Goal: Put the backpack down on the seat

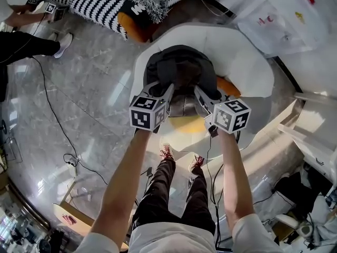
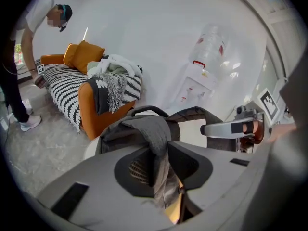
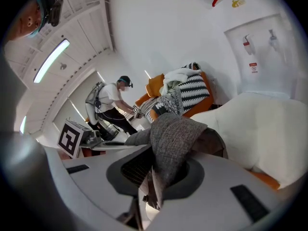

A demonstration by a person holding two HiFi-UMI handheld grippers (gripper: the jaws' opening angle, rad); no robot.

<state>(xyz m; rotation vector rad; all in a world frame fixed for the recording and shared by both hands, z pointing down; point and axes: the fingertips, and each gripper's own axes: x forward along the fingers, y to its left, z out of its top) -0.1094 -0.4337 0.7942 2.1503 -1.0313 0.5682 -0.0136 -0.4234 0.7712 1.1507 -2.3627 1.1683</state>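
Note:
A dark grey backpack [image 1: 181, 70] sits upright on the white round chair [image 1: 250, 62], above its yellow cushion [image 1: 190, 124]. My left gripper [image 1: 160, 90] is at the bag's left shoulder strap [image 2: 153, 131]. That strap hangs loosely through the gap of the left gripper [image 2: 161, 174], whose jaws stand open, with a dark space beside the ribbed pad. My right gripper [image 1: 204, 95] is shut on the right shoulder strap [image 3: 175, 134], which bunches up and fills the gap of the right gripper [image 3: 161, 177]. The bag's top handle [image 2: 147, 110] stands free.
An orange sofa [image 2: 89, 112] with a striped blanket [image 1: 100, 1] stands behind the chair. A water dispenser [image 2: 202, 78] is against the wall. Cables [image 1: 60, 133] run over the shiny floor. A person [image 2: 21, 57] bends by the sofa. White shelving [image 1: 310, 136] is at the right.

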